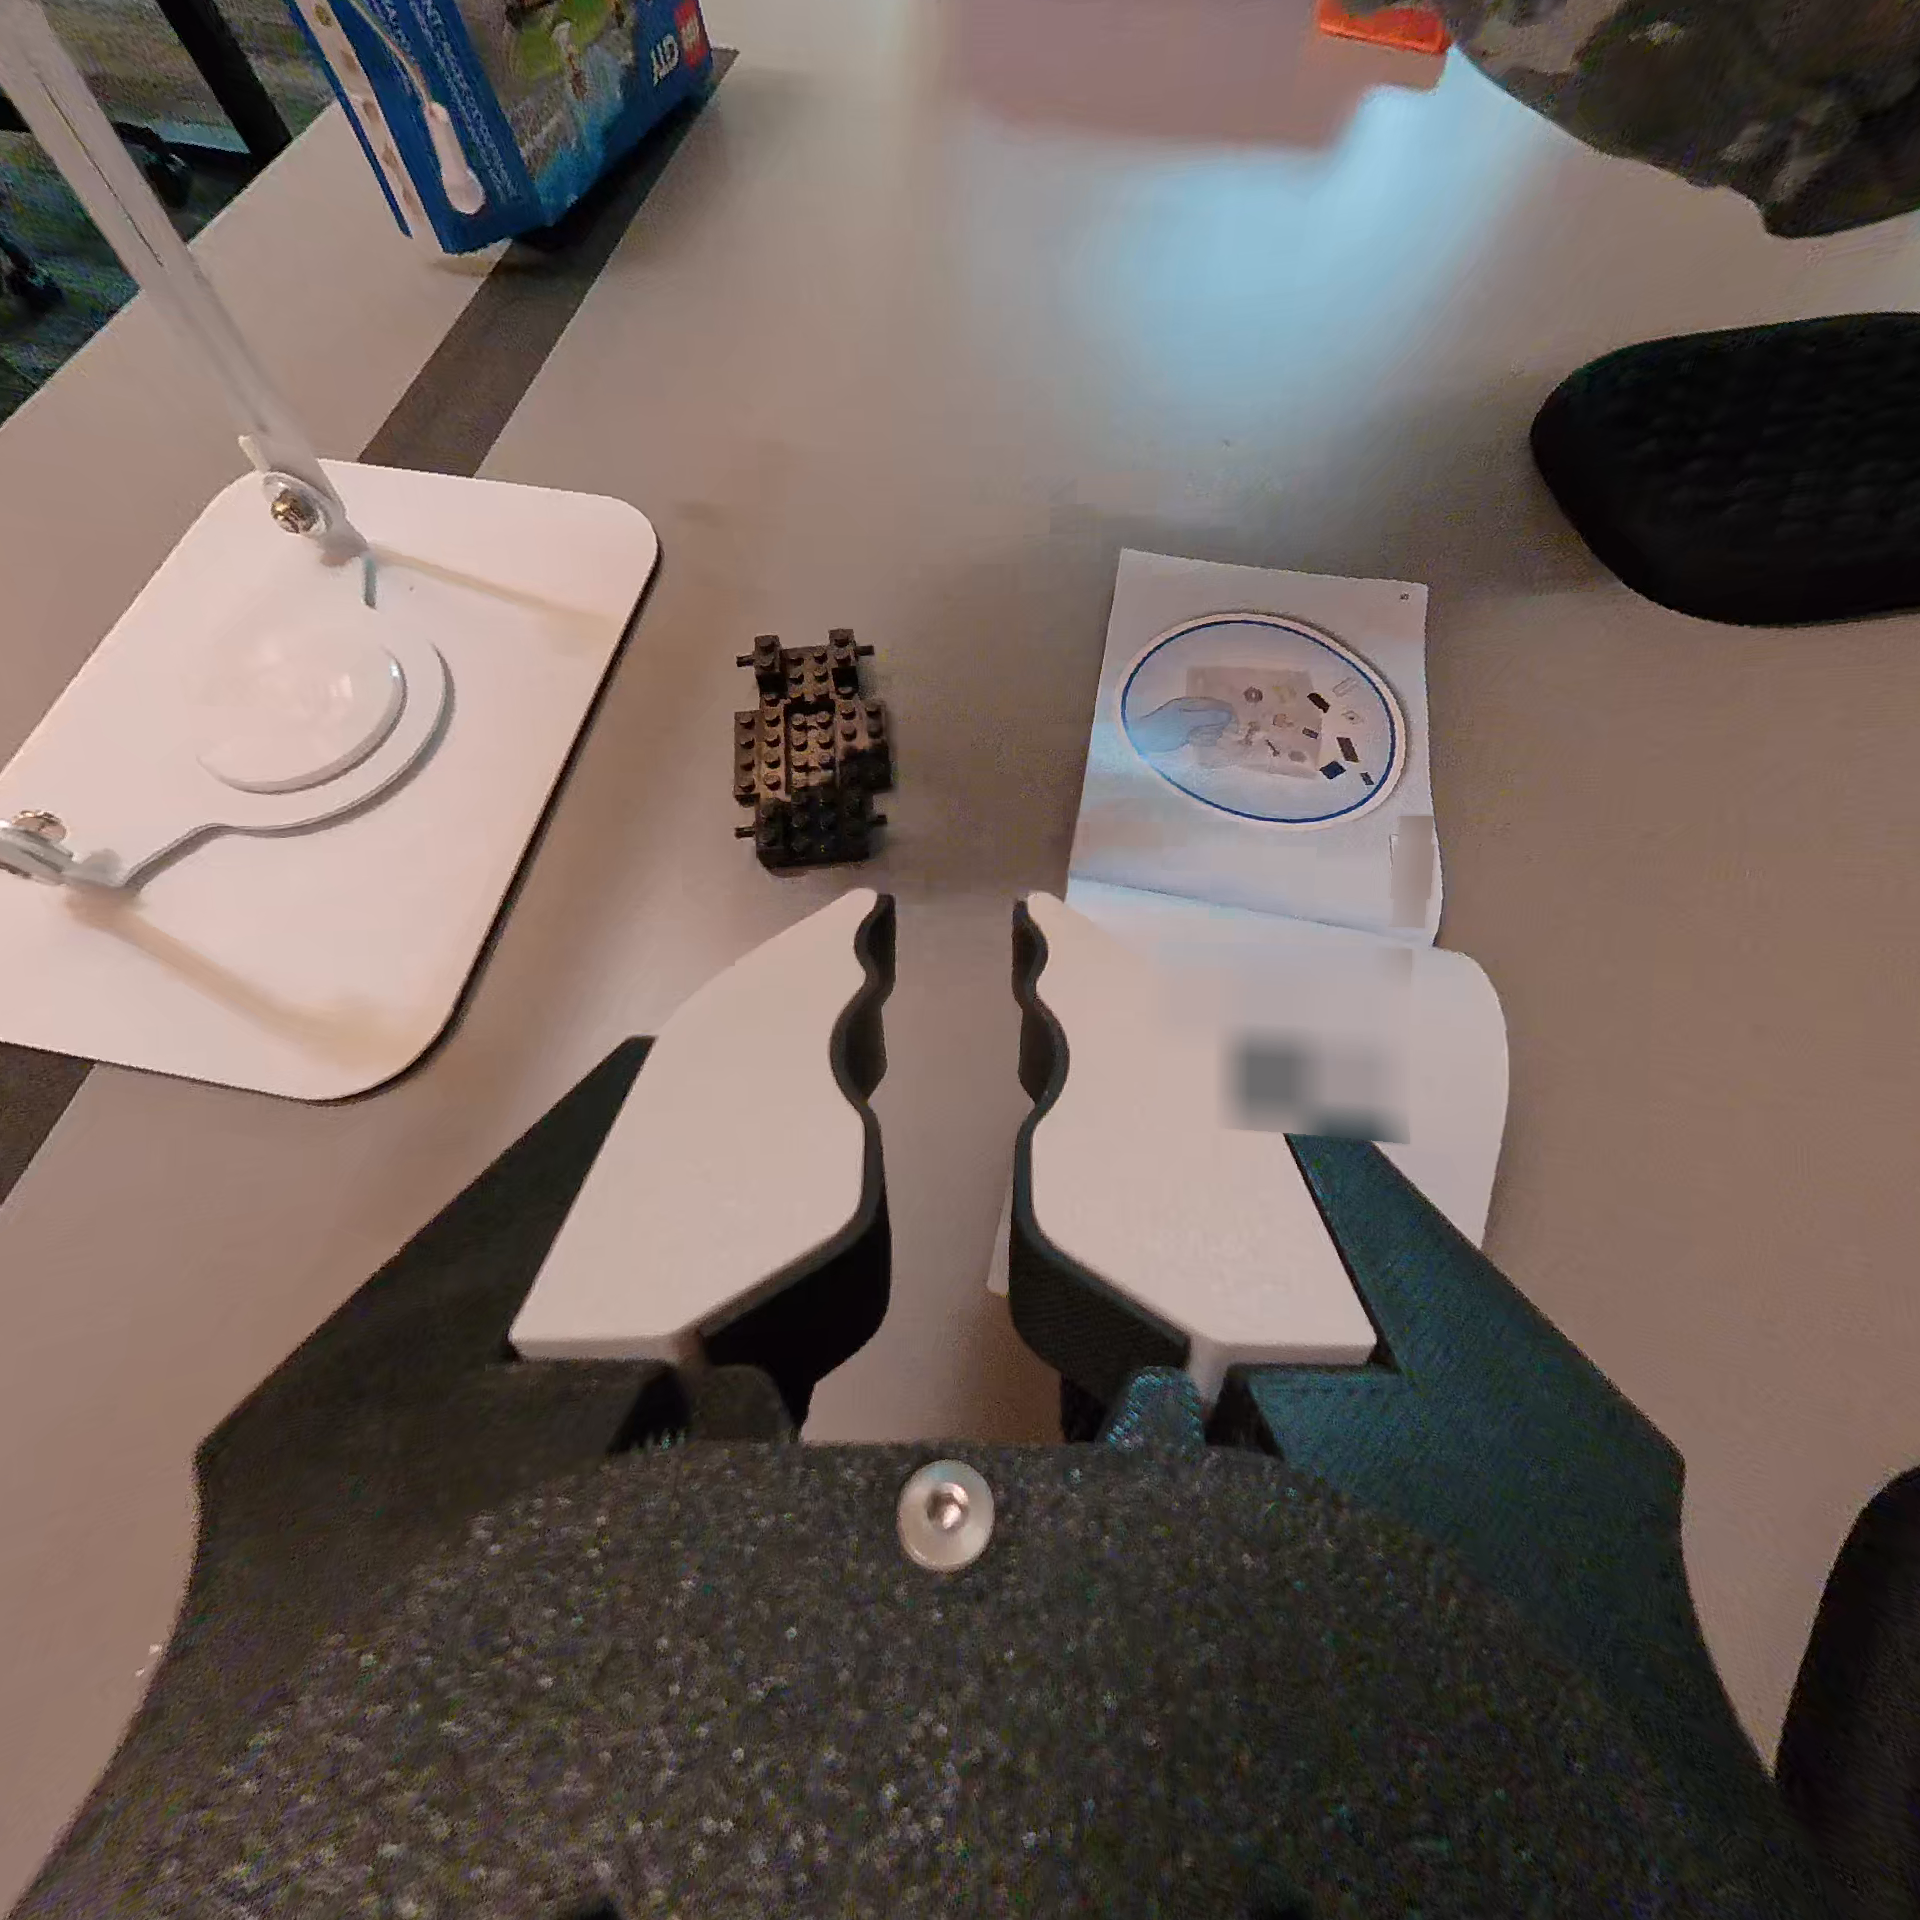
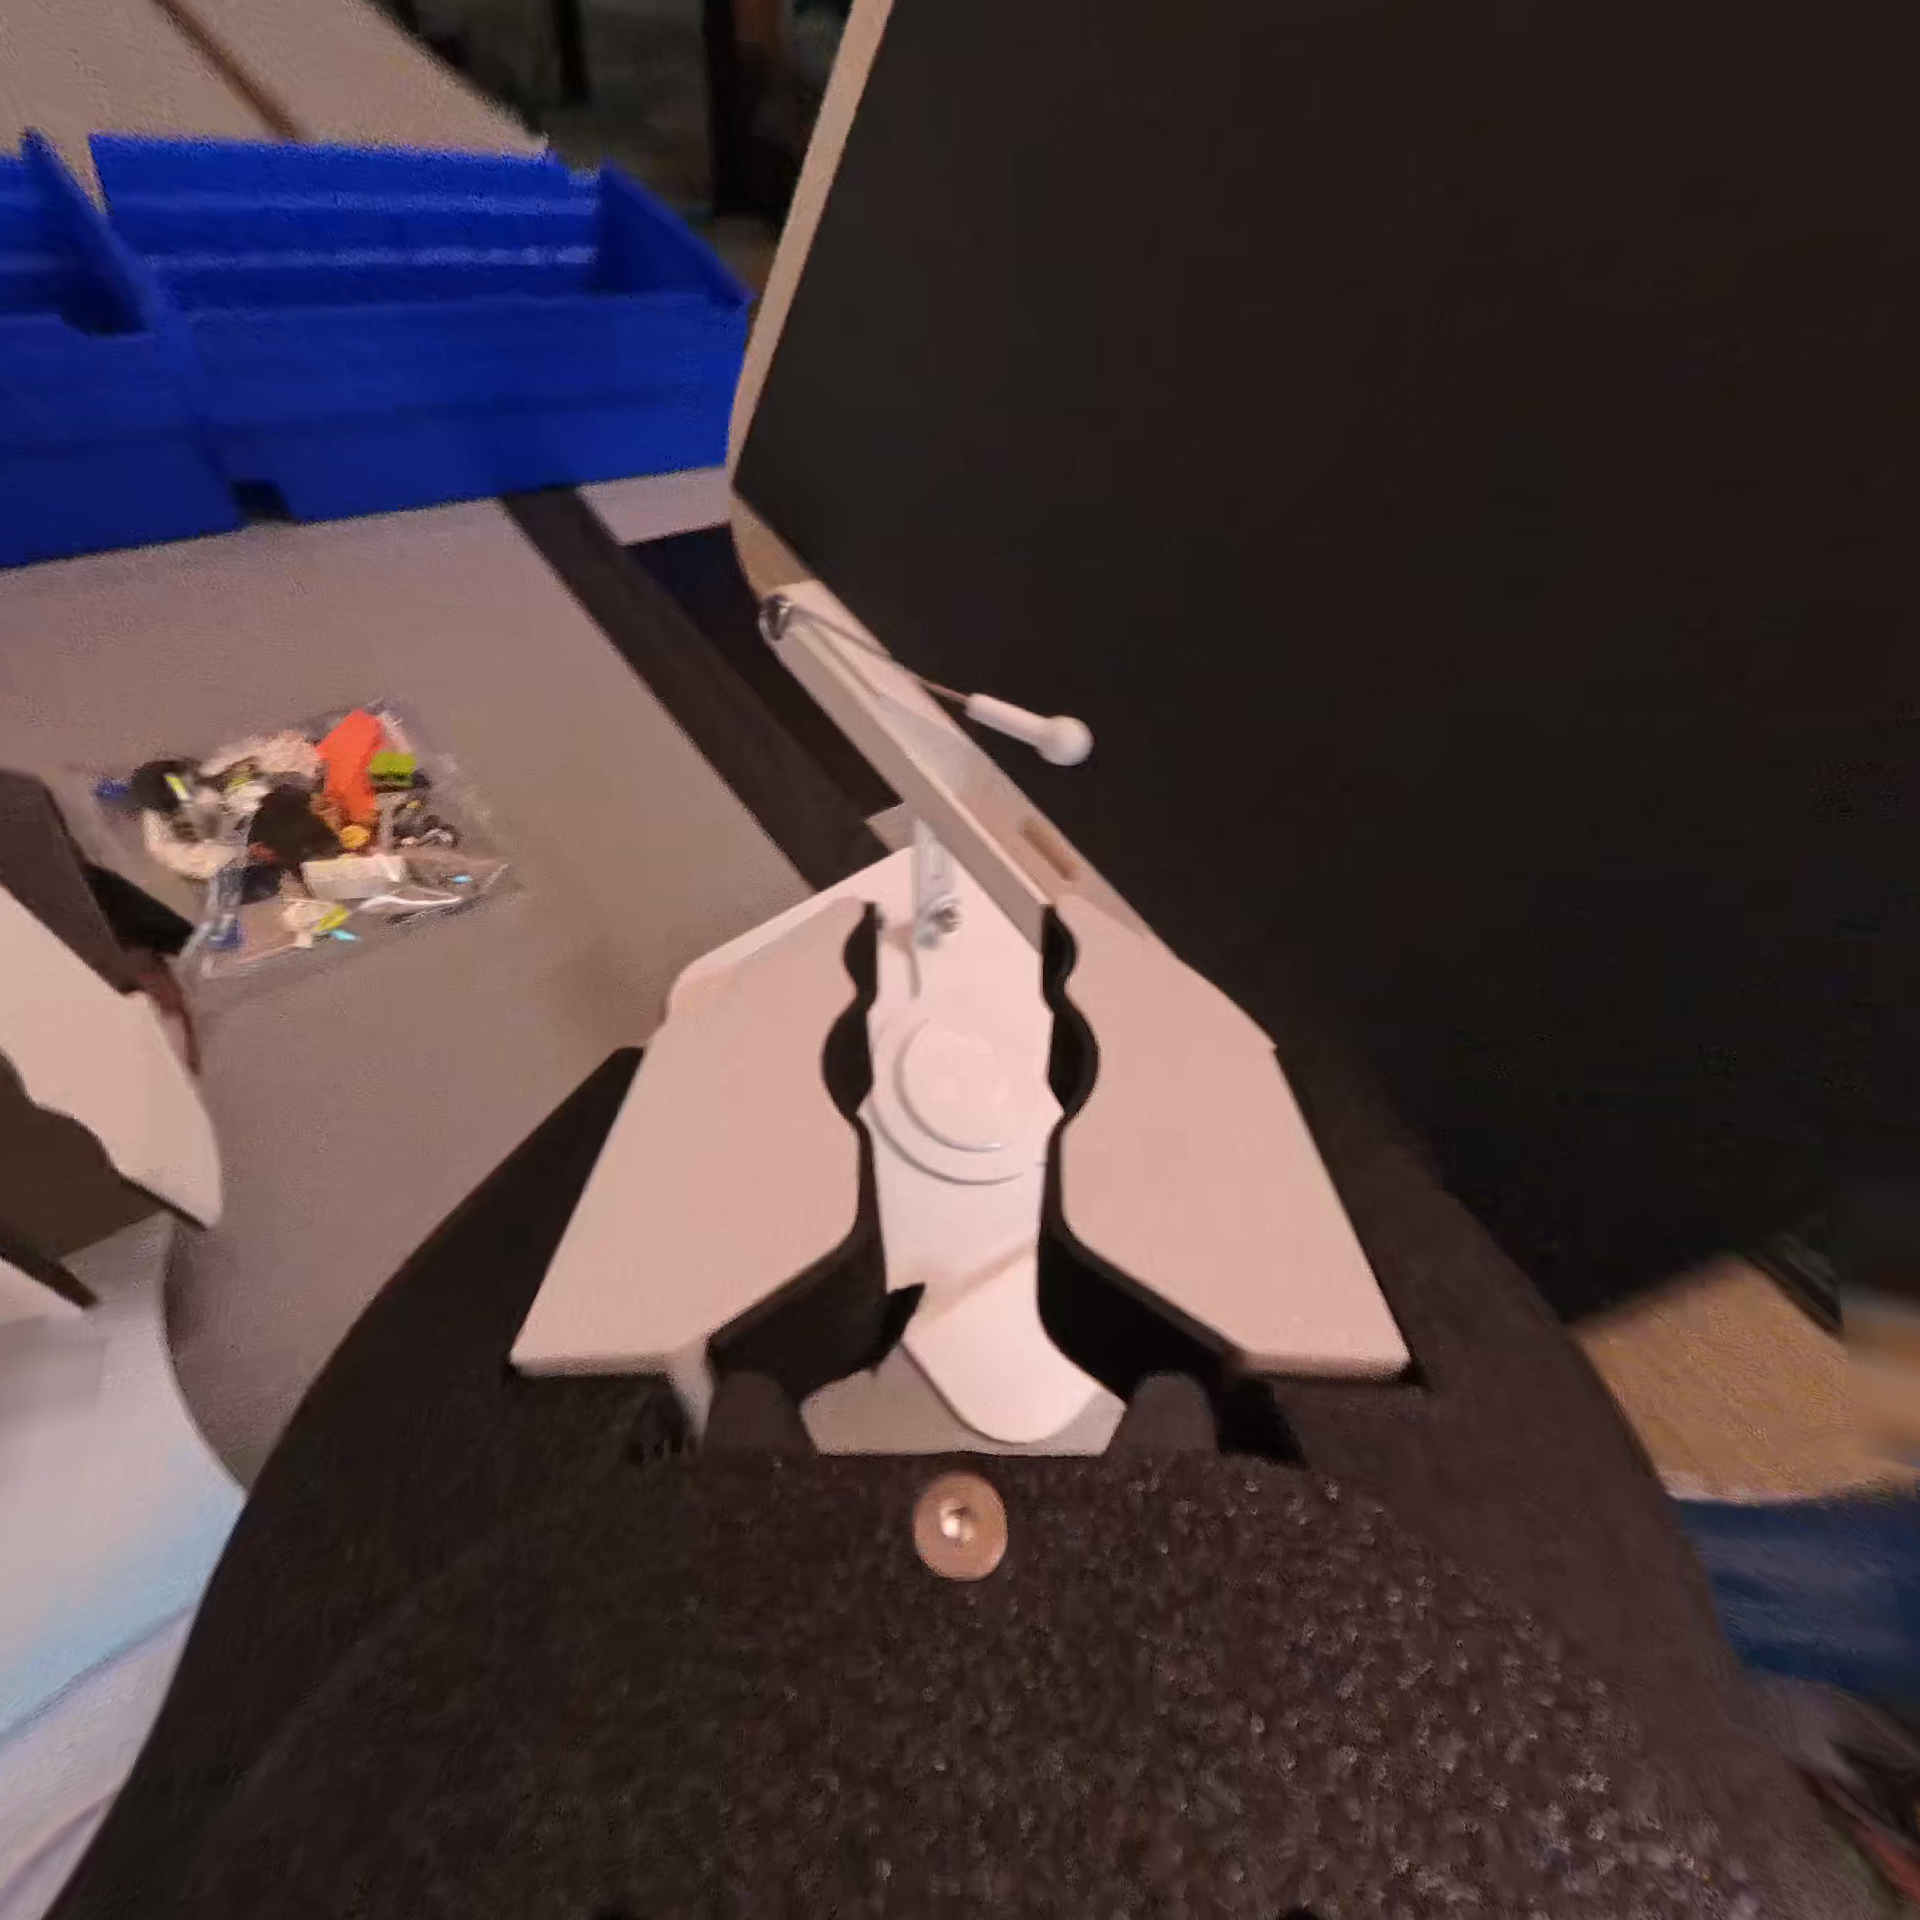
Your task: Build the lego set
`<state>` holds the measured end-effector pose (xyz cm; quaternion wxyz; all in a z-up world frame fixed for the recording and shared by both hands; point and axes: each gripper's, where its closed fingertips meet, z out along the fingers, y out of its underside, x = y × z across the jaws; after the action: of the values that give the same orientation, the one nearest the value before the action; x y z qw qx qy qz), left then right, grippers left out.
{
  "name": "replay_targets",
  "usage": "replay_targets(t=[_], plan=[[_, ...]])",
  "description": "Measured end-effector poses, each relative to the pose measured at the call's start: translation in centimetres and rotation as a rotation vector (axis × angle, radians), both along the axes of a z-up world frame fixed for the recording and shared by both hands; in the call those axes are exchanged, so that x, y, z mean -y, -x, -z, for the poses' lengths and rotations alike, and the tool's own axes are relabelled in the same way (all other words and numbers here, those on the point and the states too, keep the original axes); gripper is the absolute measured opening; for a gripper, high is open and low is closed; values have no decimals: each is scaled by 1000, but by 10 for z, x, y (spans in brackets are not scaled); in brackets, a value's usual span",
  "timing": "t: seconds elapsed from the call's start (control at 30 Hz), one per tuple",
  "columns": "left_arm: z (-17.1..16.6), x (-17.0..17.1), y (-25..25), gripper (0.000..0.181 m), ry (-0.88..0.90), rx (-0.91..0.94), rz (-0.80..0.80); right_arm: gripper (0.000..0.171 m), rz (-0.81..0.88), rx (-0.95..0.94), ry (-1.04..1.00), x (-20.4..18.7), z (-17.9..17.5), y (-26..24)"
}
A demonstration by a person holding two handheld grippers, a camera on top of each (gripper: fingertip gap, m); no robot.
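A small black brick chassis point(image 1: 810, 753) with side pegs lies on the grey table, just ahead of my left gripper point(image 1: 954, 914). The left gripper is open and empty, a short way in front of the chassis and slightly right of it. An open instruction booklet point(image 1: 1252, 727) lies to the right, partly under the right finger. My right gripper point(image 2: 958, 925) is open and empty, hovering over a white stand base point(image 2: 956, 1174). A clear bag of mixed loose bricks point(image 2: 296, 831) lies to its left on the table. The other gripper's finger point(image 2: 94, 1081) shows at the left edge.
A white stand base point(image 1: 312, 779) with a slanted arm lies left of the chassis. The blue set box point(image 1: 499, 114) stands at the back left. A black chair back point(image 1: 1745, 468) is on the right. Blue bins point(image 2: 364, 332) stand behind the bag. A large dark screen point(image 2: 1351, 520) fills the right.
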<state>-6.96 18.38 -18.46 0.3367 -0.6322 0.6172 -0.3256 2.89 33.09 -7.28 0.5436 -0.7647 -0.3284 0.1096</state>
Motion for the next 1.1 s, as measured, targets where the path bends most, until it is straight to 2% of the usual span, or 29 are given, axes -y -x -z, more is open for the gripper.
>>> replay_targets(t=[0.07,0.33,0.4,0.53,0.73,0.9,1.03,1.1], plan=[[0,2,1,21,-7,1,1,41,-11,-2,114,-11,12,23],[-10,2,16,21,-12,62,-24,43,60,-54,252,-40,16,59],[-12,1,17,21,-16,79,-30,41,43,-71,204,-44,7,69],[-17,-2,19,20,-33,89,-35,41,-12,12,90,-54,-8,96],[-25,-2,20,20,-48,112,-42,39,-124,182,61,-64,2,151],[-27,-5,23,19,-52,120,-52,36,-231,368,-1,-49,24,175],[-26,-1,26,21,-32,111,-32,37,-338,237,5,-6,11,166],[-20,5,26,26,4,83,-8,41,-421,208,75,29,20,147]])
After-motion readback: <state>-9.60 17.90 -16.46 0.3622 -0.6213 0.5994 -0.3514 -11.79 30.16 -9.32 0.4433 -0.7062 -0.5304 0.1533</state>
